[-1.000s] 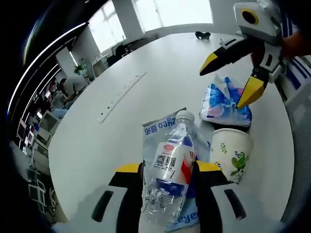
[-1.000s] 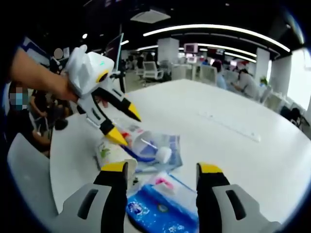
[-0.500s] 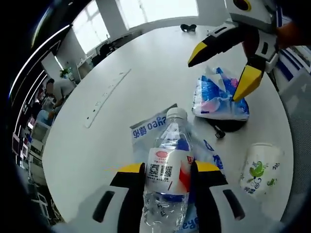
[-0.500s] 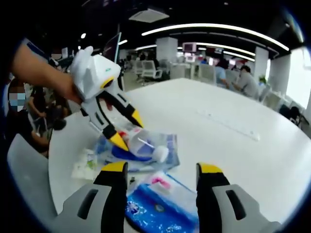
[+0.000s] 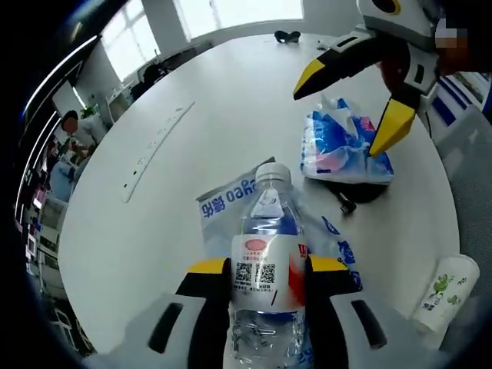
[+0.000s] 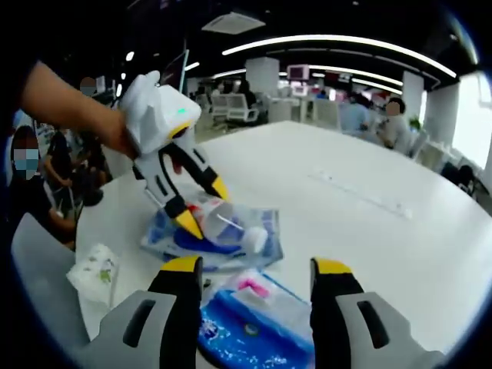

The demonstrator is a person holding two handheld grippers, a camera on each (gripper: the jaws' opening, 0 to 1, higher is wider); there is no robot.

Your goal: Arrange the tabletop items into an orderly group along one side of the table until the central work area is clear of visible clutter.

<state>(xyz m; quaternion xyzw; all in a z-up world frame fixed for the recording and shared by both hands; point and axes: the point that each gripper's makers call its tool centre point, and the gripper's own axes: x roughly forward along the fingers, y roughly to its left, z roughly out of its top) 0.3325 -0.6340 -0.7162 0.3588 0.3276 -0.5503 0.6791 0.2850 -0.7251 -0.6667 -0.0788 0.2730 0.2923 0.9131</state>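
My left gripper (image 5: 265,270) is shut on a clear water bottle (image 5: 265,246) with a red and white label. The bottle hangs over a blue wipes packet (image 5: 223,204) lying flat on the white table (image 5: 231,100). In the right gripper view, the left gripper (image 6: 204,206) holds the bottle (image 6: 224,224) above the packet (image 6: 265,223). My right gripper (image 6: 255,265) is open just above a blue tissue pack (image 6: 254,327). In the left gripper view, the right gripper (image 5: 342,115) straddles the tissue pack (image 5: 342,150) without touching it.
A floral paper cup (image 5: 446,288) lies tipped near the table edge (image 6: 96,269). A small black object (image 5: 361,196) sits under the tissue pack. A long white power strip (image 5: 157,146) runs across the table. People sit at desks beyond.
The paper cup, which stood beside the bottle, has tipped and moved off toward the table edge. The left gripper still holds the bottle; the right gripper stays open over the tissue pack.
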